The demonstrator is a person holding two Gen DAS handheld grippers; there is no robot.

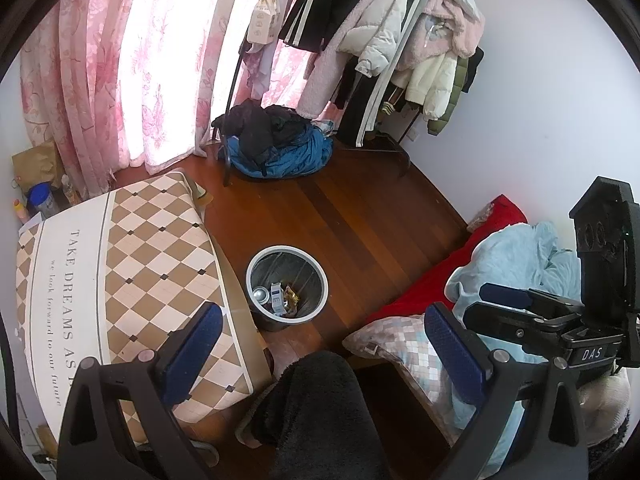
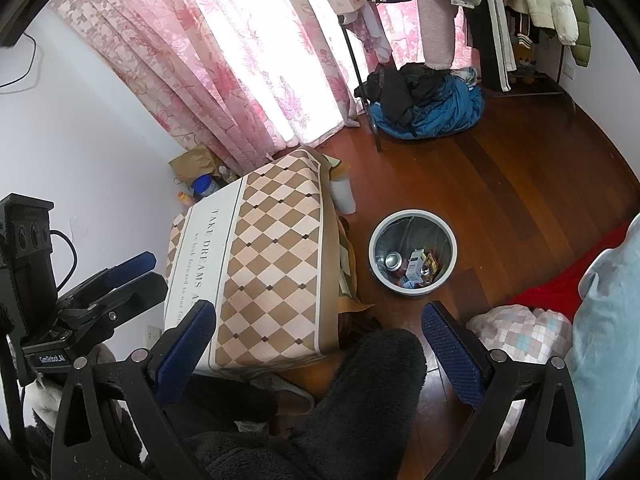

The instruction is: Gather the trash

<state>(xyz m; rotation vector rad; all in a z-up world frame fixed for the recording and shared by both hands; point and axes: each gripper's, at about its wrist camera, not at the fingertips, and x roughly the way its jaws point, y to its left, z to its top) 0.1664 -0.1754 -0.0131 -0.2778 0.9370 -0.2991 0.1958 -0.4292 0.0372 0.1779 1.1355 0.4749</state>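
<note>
Clearly, both sets of tongs are spread wide and carry nothing: the left tongs [image 1: 320, 344] and the right tongs [image 2: 320, 340] each frame the same stretch of wooden floor [image 1: 360, 216], with the person's dark fleece-clad knee [image 1: 316, 408] rising between the blue pads.

The trash bin [image 1: 287, 282] stands upright on the floor just beside the bench [image 1: 120, 264], whose checked cloth is bare on the part in view. Inside the bin lie a can [image 2: 393, 261], a small carton [image 2: 416, 266] and some crumpled wrappers [image 2: 430, 268]. No loose litter shows on the floor or bench, so the collecting looks largely done, or the remaining pieces lie out of view.

The risks are mostly of judgement. A bottle [image 2: 205, 186] and a paper bag [image 2: 192, 162] sit behind the bench near the curtain [image 1: 120, 80], and whether they are trash cannot be told; taking them could remove something wanted. A heap of clothes [image 1: 276, 144] by the rack might likewise be mistaken for rubbish. If either set of tongs reaches into the bin, a push against its rim could tip the light container and spill its contents. The knee sits close under both tongs, so a low forward reach may brush it.
</note>
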